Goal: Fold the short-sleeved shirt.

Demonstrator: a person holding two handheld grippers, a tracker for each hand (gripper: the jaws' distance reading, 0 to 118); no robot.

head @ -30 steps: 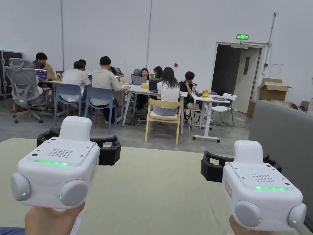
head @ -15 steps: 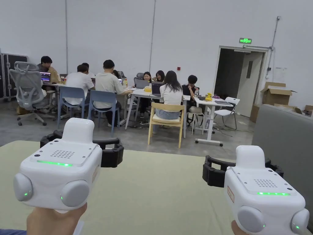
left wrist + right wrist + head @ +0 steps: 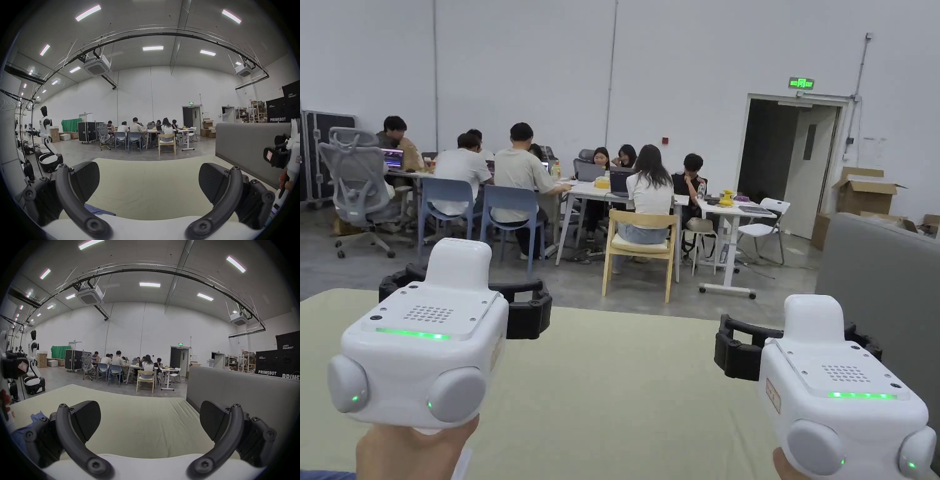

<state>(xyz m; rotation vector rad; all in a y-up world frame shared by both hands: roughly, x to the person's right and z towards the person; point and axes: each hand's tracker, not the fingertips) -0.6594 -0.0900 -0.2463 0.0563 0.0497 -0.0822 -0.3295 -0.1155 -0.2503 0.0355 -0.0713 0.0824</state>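
Two grippers hover level over a pale green padded worktop, each held from below by a hand. The left gripper hangs over the worktop's left side with its jaws spread wide and nothing between them; in the head view it sits at the left, its body showing a green light. The right gripper is over the right side, jaws likewise spread wide and bare, well apart from the left one; the head view shows it close to a grey upholstered panel that stands along the worktop's right edge. A bit of blue cloth, seemingly the shirt, lies crumpled at the near-left corner of the worktop, beneath the left gripper. Beyond the far edge, people sit round white tables on a concrete floor, and a wooden chair stands nearest
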